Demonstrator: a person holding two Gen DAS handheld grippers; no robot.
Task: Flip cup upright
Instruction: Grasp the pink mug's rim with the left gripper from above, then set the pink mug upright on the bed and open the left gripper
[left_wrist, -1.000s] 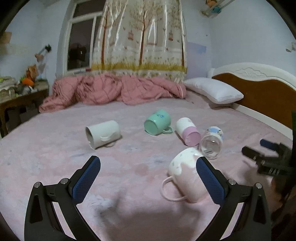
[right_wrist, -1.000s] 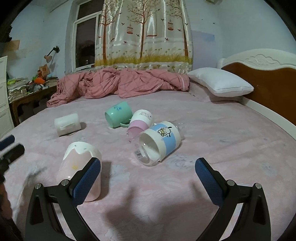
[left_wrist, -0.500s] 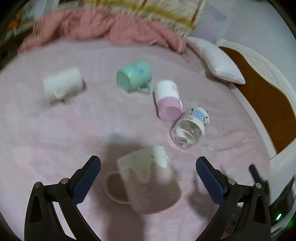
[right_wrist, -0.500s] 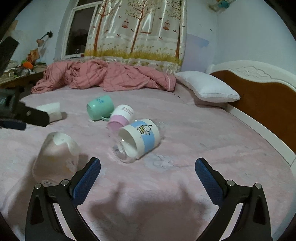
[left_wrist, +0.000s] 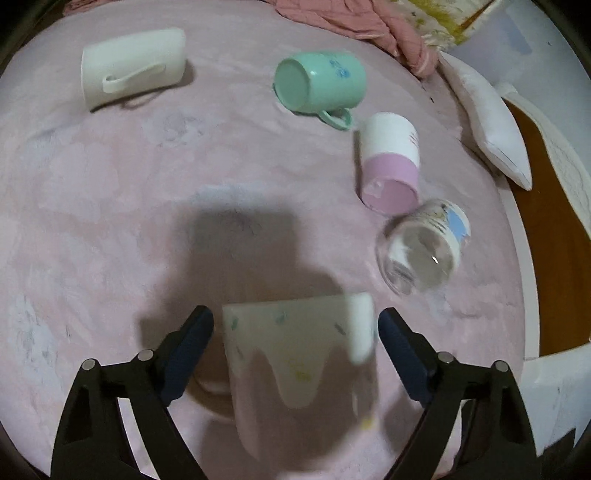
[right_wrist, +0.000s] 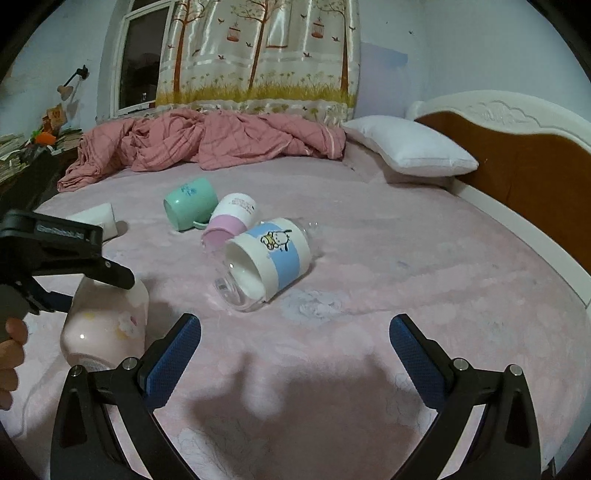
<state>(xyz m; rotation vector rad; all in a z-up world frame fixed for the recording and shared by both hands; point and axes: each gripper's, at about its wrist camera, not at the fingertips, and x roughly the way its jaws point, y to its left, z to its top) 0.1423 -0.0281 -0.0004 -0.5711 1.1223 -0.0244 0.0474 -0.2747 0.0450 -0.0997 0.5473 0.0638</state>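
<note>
Pink-and-cream glazed ceramic mug (left_wrist: 295, 362) lies tipped on the pink bedsheet (left_wrist: 110, 206) between the left gripper (left_wrist: 295, 332)'s wide-spread, empty blue pads, so closing squarely across its body, clear of the handle, should secure it, while the right gripper (right_wrist: 295, 347) hangs agape, empty.

We see a mint-green mug (right_wrist: 190, 202), a white-and-lilac cup (right_wrist: 231, 218), a blue-banded cartoon cup (right_wrist: 269, 254), and a pink sheet (right_wrist: 388, 295).
</note>
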